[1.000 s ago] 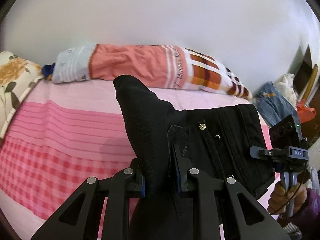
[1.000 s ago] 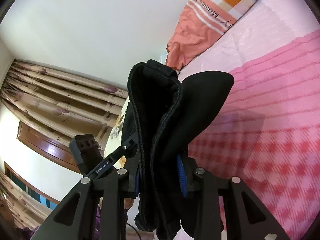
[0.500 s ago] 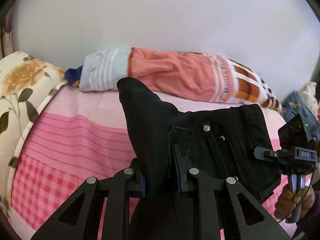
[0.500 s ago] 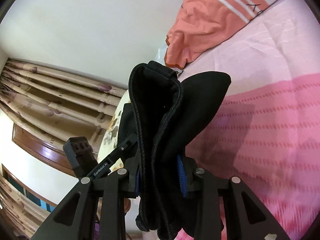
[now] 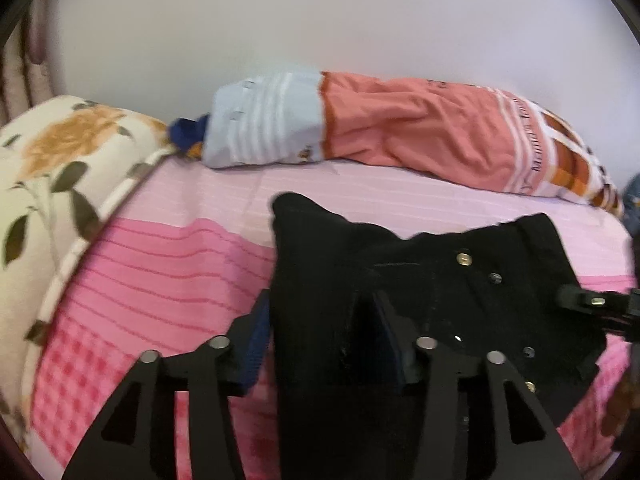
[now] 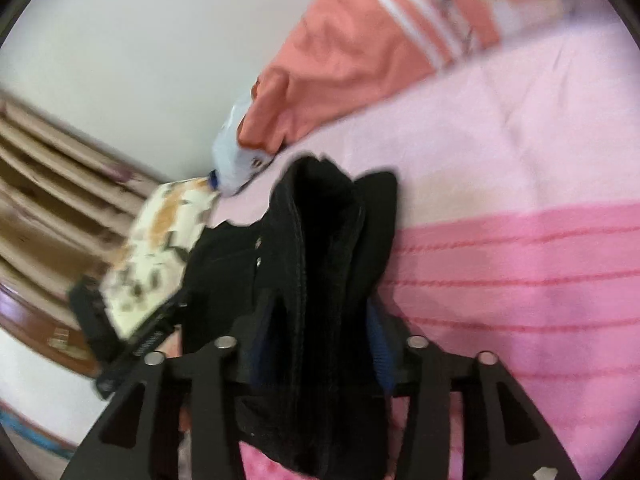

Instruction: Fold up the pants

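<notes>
Lying across the pink bed [image 5: 160,280], the black pants [image 5: 420,288] are bunched at the waistband. The left gripper [image 5: 324,340] has just been opening, cloth loose between its jaws; the right gripper [image 6: 316,344] likewise. Thick, limp, not slippery fabric is judged likely; the stiffer waistband seam beside the buttons should be taken.

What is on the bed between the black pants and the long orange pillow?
Nothing: in the left wrist view, only bare pale pink bedsheet lies between the black pants and the orange pillow.
</notes>
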`<state>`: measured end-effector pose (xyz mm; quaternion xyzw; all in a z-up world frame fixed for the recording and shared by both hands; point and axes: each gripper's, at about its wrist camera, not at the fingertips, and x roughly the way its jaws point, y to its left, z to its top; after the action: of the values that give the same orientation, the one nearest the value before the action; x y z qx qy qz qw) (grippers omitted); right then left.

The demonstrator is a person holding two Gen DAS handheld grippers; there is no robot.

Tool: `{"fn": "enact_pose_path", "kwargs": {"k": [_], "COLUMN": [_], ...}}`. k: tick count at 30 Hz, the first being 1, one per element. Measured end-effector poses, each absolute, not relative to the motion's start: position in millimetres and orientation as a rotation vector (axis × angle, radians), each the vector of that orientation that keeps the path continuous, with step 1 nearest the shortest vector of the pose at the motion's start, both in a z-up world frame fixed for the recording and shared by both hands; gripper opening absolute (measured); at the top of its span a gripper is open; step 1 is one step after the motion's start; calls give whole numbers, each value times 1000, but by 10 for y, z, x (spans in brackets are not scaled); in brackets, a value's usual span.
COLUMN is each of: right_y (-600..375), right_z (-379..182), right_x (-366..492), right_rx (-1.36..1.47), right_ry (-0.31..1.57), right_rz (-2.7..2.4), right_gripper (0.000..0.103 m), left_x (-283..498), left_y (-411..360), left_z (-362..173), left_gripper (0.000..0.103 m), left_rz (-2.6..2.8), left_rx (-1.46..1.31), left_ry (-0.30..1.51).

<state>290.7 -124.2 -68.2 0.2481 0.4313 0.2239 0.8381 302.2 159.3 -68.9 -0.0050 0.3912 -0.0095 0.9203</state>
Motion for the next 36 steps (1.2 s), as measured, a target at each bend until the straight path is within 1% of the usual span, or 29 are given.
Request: {"fn": "enact_pose_path", "kwargs": {"k": [1,2,3,4,5,6,9,10,19,24,28,34,36], "right_y": [-1185,-1079,-1001,-916,-834,-795,-725,-742,-1140,-1217,-1155,-1055,-1022], "right_z": [-549,-371,-241,-113,38,112,308,339,739,988,1141,1206,1183], "right_x": [2796,2644,2520,2380,2187,2118,1897,1854,1427,1171,980,860,854], "right_rx": [455,358,292,235,189,172,117,124,314,291,234,202,203], "right_ry": [872,818,776,723,656,630,600,602,565,507,464,462,475], "right_rz": [466,458,448,436,428,422,347,338,345,321,317,333,338], "right_gripper": [52,67,87,95,100,101,102,102,102,103,103,103,103], "left_x": [2972,2898,2832,2737,2660,2553,2272,2173,1400,974,917,792,809], "left_y": [1600,1607,1614,1606,1590,1558,1506,1464,1147,1074,1170,1247,1214], "left_z": [-640,-567,-501,-408,-320,-200,83,188,1090,1506,1622,1526,1482], "left_gripper": [72,73,76,84,91,99,101,103,103,103,103,103,103], "left_rz": [27,41,38,35,43,54,27,30,82,147,67,1,30], "left_rx": [5,9,6,2,4,6,-23,-25,-7,-92,-211,-246,-203], "left_ry": [785,751,718,679,650,617,526,500,305,167,237,252,288]}}
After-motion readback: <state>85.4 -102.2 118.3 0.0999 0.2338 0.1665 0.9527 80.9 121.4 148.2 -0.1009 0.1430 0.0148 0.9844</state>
